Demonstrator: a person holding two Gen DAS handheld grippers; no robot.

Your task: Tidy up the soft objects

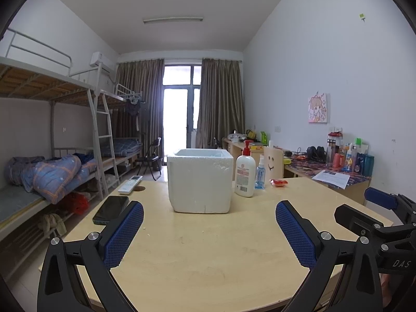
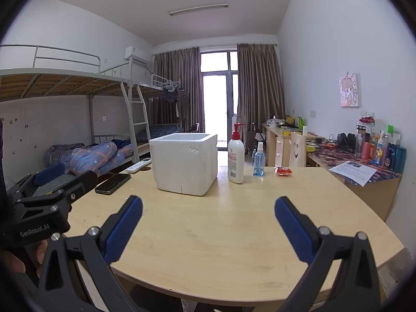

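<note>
You see a white foam box (image 1: 199,180) upright and open-topped at frame centre on the pale wooden table (image 1: 208,247); a small red soft packet (image 1: 278,182) lies flat right of centre, well apart.

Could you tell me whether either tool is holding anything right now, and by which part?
Nothing is held: the left tool and right tool are both open and empty above the table.

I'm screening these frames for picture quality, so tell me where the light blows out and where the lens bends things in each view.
Left wrist view: the balcony door is blown out to white, the bunk bed rails bow with the fisheye, and black vignette fills the corners. Right wrist view: the same door glares white, the table edge curves strongly, and the foam box stays sharp.
</note>
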